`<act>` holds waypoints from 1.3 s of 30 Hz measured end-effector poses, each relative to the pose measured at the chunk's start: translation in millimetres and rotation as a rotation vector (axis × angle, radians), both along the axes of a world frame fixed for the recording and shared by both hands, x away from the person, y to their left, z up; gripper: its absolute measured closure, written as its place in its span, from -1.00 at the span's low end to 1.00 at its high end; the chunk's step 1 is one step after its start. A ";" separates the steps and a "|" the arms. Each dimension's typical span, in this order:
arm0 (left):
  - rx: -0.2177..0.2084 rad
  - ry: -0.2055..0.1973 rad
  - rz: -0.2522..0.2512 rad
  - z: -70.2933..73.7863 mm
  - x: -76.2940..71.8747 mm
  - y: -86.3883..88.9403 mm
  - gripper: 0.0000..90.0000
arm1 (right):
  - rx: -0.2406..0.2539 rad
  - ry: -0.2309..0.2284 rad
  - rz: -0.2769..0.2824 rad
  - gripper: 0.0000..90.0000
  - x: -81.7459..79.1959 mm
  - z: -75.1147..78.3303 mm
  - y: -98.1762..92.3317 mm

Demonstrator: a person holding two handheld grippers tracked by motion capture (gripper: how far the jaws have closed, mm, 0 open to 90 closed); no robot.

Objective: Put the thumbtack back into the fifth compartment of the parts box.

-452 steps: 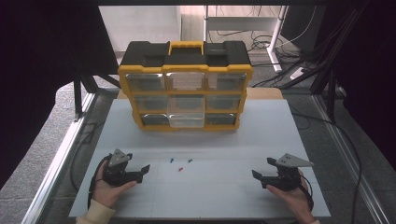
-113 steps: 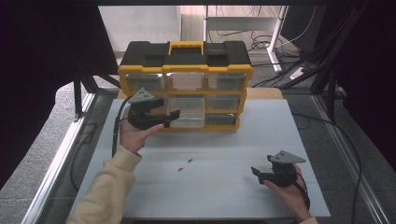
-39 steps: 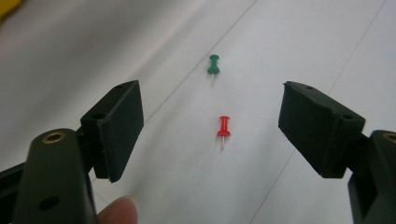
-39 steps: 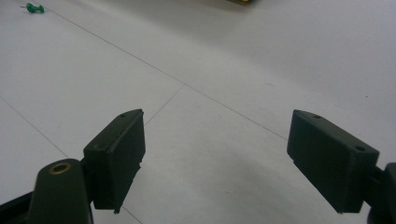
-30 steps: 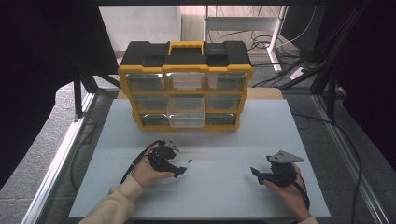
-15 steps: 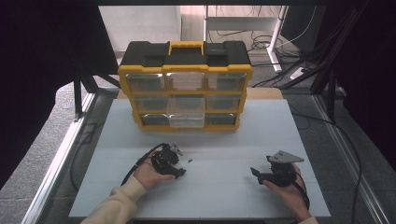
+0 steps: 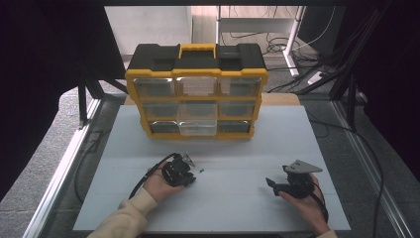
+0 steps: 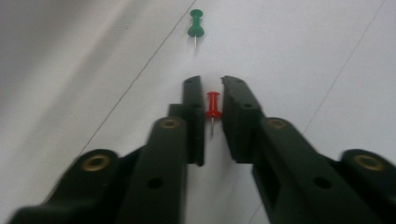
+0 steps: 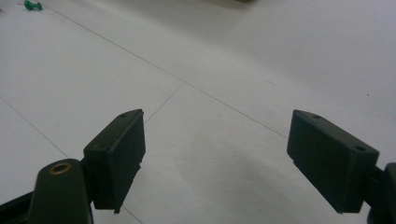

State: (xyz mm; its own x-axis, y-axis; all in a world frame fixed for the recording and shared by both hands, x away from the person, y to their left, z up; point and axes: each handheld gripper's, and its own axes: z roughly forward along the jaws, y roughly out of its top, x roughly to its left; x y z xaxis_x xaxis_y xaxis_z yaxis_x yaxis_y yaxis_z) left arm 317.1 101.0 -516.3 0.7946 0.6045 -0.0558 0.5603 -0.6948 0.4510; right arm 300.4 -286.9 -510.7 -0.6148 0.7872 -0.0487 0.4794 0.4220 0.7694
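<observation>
A red push pin (image 8: 213,105) lies on the white table, its head between the jaws of my left gripper (image 8: 210,84). The jaws stand narrowly apart, close on either side of the pin, with a thin gap showing on each side. Just beyond the jaw tips lies a green push pin (image 8: 195,28), which also appears on the table in the high view (image 7: 200,170) and far off in the right gripper view (image 9: 32,5). In the high view my left gripper (image 7: 181,171) rests low on the table, left of centre. My right gripper (image 7: 275,185) sits at the right, wide open (image 9: 217,135) over bare table.
A yellow and black drawer organizer (image 7: 196,54) stands at the back of the white table (image 7: 297,134). Its bottom middle drawer (image 7: 198,127) sticks out a little. Metal frame rails run along both table sides.
My left hand went up to the organizer, then came back down to the table. Over the last second it edged slightly right over the red pin. The right gripper stayed put.
</observation>
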 end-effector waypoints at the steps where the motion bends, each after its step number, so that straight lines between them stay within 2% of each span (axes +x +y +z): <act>1: 0.009 -0.003 -0.002 0.4 -0.3 -0.6 0.83 | -0.001 0.000 0.000 -0.57 0.0 0.0 0.1; 4: 0.012 -0.005 0.001 0.6 -0.8 -1.0 0.84 | -0.001 0.000 0.001 -0.57 -0.2 0.0 -0.1; 10: -0.019 -0.002 0.009 -0.8 -1.0 2.7 0.84 | -0.005 -0.001 -0.001 -0.57 -0.3 0.2 -0.6; 13: -0.048 -0.008 0.029 -0.8 -1.7 5.7 0.84 | -0.005 -0.002 -0.001 -0.57 -0.3 0.3 -0.7; 17: -0.080 -0.007 0.025 3.3 0.3 15.7 0.84 | -0.004 -0.002 -0.002 -0.57 -0.3 0.3 -0.7; 19: -0.108 -0.005 0.050 4.6 -0.8 18.6 0.84 | -0.004 -0.002 -0.002 -0.57 -0.2 0.3 -0.6; 26: -0.166 -0.023 0.076 13.7 -0.3 33.1 0.84 | 0.001 -0.002 -0.001 -0.57 -0.4 0.4 -0.8; 29: -0.208 -0.022 0.100 17.9 -1.2 38.0 0.84 | 0.001 -0.002 -0.001 -0.57 -0.3 0.4 -0.8; 35: -0.260 -0.047 0.126 28.3 -2.1 48.9 0.84 | -0.004 -0.004 -0.002 -0.57 -0.4 0.5 -0.7; 39: -0.278 -0.079 0.145 36.1 -3.1 56.4 0.84 | -0.001 -0.004 -0.002 -0.57 -0.3 0.7 -0.6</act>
State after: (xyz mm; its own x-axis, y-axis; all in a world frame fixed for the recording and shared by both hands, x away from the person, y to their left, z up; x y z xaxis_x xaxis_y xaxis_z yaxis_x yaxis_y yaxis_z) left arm 313.9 157.4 -480.2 0.7100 0.6818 -0.1763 0.5999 -0.4544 0.6585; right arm 300.1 -287.6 -510.0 -0.6132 0.7882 -0.0524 0.4768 0.4222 0.7710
